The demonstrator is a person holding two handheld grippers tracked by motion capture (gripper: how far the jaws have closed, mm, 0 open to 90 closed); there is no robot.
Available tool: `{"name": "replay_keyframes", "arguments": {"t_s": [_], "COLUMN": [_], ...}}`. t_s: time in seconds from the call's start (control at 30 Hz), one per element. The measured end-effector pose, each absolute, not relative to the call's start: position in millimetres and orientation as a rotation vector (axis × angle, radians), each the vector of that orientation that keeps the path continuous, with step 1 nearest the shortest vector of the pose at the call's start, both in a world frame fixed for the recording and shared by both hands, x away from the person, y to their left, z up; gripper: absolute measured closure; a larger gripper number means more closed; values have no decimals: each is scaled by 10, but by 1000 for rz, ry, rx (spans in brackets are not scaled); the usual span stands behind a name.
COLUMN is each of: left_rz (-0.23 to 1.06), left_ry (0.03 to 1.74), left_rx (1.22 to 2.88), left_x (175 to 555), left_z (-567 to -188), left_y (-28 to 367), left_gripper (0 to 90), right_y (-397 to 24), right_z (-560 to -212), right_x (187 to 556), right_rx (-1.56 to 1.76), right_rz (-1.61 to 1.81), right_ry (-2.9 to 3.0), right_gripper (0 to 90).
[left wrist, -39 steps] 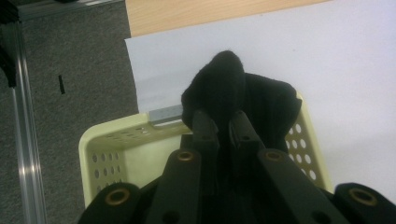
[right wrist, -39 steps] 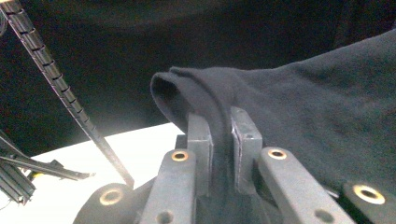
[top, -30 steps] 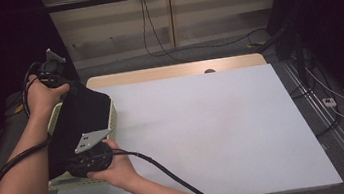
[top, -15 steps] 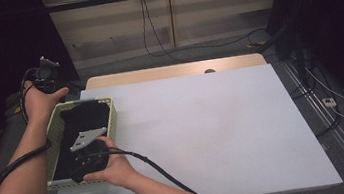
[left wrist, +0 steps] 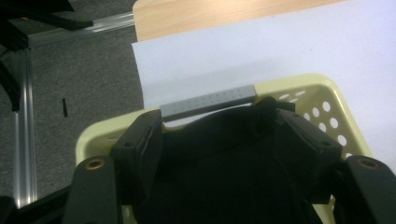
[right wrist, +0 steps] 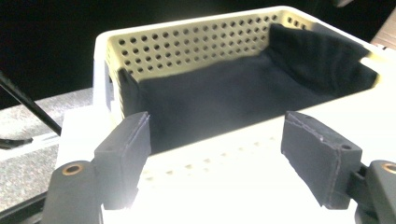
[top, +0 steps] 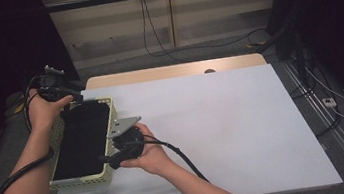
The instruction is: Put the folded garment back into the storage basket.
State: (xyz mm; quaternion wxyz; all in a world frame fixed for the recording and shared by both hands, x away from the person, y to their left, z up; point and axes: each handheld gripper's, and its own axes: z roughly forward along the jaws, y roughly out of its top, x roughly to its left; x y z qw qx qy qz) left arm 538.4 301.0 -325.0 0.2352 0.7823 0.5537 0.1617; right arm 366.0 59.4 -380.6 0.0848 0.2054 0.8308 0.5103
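One pale yellow plastic basket [top: 86, 178] with rows of round holes in its walls sits at the left edge of the table [top: 245, 132], near my side, on the white sheet that covers most of the tabletop. One black cloth [top: 84, 138] lies inside it, lining the floor and riding up the walls; in the right gripper view the cloth [right wrist: 243, 93] folds up against the far corner of the basket [right wrist: 187, 42]. I can read no brand, label or writing on the basket, the cloth or the tools. I hold two grippers, one in each hand. My left gripper [top: 60, 89] is at the basket's far end; in the left gripper view its jaws stand spread wide over the black cloth [left wrist: 224, 168], their tips close to the basket's rim [left wrist: 299, 81], and whether they touch the cloth I cannot tell. A grey bar dotted with small holes [left wrist: 208, 101] lies along that rim just past the tips. My right gripper [top: 125, 144] is at the basket's right wall, near its middle, with its grey three-cornered plate on top. In the right gripper view its jaws are also spread wide, empty, hanging above the brightly lit near rim. Beyond the white sheet a strip of bare light wood [top: 171, 72] shows along the table's far edge, and cables [top: 342, 105] trail on the grey floor to the right.
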Motion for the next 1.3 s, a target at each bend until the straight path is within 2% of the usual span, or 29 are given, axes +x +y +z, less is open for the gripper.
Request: {"name": "replay_keyframes", "arguments": {"t_s": [0.63, 0.77, 1.3], "left_rz": [380, 359, 347], "left_ry": [1461, 1473, 1536], "left_rx": [2143, 2132, 2150], "left_x": [5211, 5176, 5149], "left_z": [-3579, -3684, -4079], "left_y": [2969, 2943, 2905], "left_gripper": [402, 454, 822], "right_y": [-235, -352, -595], "right_z": [-4108, -4157, -4265], "right_x": [3664, 3645, 3610], "right_rx": [772, 800, 870], "right_rz": [1391, 1390, 1380], "right_ry": [2494, 2485, 2478], "right_gripper": [238, 230, 230]}}
